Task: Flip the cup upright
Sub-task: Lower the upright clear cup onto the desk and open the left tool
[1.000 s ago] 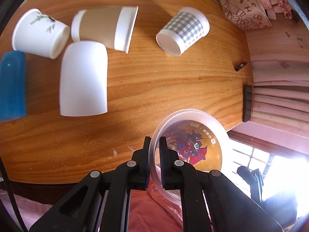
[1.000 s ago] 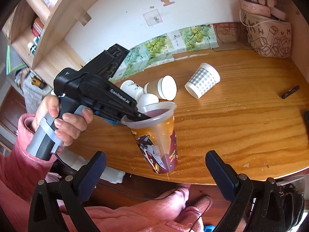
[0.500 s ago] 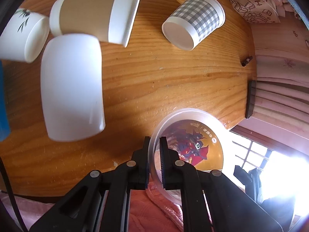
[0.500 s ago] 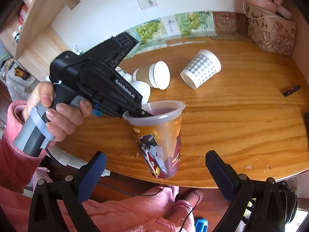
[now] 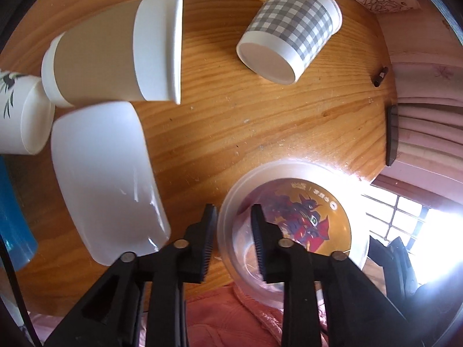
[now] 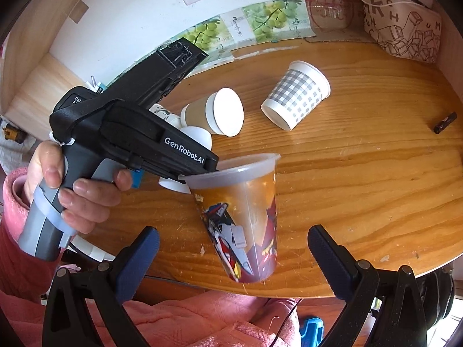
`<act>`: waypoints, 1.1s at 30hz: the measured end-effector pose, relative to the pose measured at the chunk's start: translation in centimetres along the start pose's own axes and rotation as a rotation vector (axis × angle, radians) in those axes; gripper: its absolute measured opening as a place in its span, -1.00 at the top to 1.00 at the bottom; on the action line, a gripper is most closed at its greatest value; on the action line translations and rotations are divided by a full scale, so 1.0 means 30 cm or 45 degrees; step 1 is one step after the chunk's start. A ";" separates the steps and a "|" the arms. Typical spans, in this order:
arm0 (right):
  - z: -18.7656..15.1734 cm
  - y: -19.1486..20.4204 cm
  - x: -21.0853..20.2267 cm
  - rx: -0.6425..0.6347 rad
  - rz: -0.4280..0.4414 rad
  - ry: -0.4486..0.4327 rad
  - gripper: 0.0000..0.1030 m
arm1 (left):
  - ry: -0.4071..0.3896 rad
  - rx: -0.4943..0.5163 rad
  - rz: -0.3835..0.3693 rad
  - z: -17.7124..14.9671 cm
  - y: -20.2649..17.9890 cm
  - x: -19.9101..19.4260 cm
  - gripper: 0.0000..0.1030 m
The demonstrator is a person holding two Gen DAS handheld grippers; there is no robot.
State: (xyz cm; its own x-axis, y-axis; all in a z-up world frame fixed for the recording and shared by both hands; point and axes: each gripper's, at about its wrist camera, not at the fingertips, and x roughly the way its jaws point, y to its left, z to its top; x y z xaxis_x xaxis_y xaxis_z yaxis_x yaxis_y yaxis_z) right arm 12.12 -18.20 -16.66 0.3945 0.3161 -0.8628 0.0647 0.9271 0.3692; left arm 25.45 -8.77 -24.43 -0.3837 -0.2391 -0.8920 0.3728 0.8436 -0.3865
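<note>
The left gripper (image 5: 233,225) stands spread, fingers straddling the rim of the printed plastic cup (image 6: 246,217), which sits mouth-up near the bench (image 6: 361,179) front edge, possibly resting there. The right gripper (image 6: 233,256) hangs wide apart.

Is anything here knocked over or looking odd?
Yes. The checked cup, brown-sleeved cup and frosted white cup lie on their sides. The printed plastic cup stands upright near the table edge.
</note>
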 end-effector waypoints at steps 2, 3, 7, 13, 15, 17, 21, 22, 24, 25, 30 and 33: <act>0.004 0.000 0.005 -0.002 -0.003 0.004 -1.00 | 0.002 -0.014 0.015 0.008 0.008 -0.002 0.24; 0.006 -0.001 0.006 -0.002 -0.003 0.006 -1.00 | 0.002 -0.022 0.014 0.011 0.013 -0.004 0.24; 0.002 0.001 0.010 -0.009 0.000 0.011 -0.99 | -0.030 -0.031 -0.010 0.013 0.022 -0.028 -0.08; -0.009 -0.005 -0.005 -0.020 -0.002 0.005 -1.00 | -0.195 -0.039 0.014 -0.012 0.001 -0.089 -0.34; -0.009 -0.006 -0.007 -0.027 -0.003 -0.004 -1.00 | -0.278 -0.043 0.008 -0.031 -0.008 -0.115 -0.34; -0.016 -0.008 -0.017 -0.033 -0.009 -0.018 -1.00 | -0.349 -0.052 0.012 -0.048 -0.021 -0.130 -0.34; -0.036 -0.012 -0.042 -0.051 0.002 -0.052 -1.00 | -0.535 -0.097 -0.001 -0.111 -0.019 -0.183 -0.34; -0.043 -0.010 -0.054 -0.067 0.001 -0.068 -1.00 | -0.577 -0.105 -0.003 -0.127 -0.018 -0.194 -0.34; -0.051 -0.004 -0.075 -0.104 -0.003 -0.097 -1.00 | -0.671 -0.118 0.004 -0.161 -0.033 -0.211 -0.34; -0.056 -0.003 -0.083 -0.119 -0.008 -0.106 -1.00 | -0.720 -0.132 0.024 -0.186 -0.032 -0.224 -0.34; -0.080 -0.004 -0.116 -0.174 -0.017 -0.131 -1.00 | -0.809 -0.165 0.222 -0.273 -0.044 -0.242 -0.34; -0.094 -0.001 -0.123 -0.215 -0.014 -0.126 -1.00 | -0.853 -0.229 0.226 -0.339 -0.040 -0.237 -0.34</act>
State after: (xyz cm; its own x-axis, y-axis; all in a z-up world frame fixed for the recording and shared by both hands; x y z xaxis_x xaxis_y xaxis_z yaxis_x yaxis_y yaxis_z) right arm 8.07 -18.84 -14.45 0.4830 0.2921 -0.8254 -0.0821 0.9537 0.2894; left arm 19.15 -3.19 -15.24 0.2929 -0.2863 -0.9123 0.2145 0.9495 -0.2292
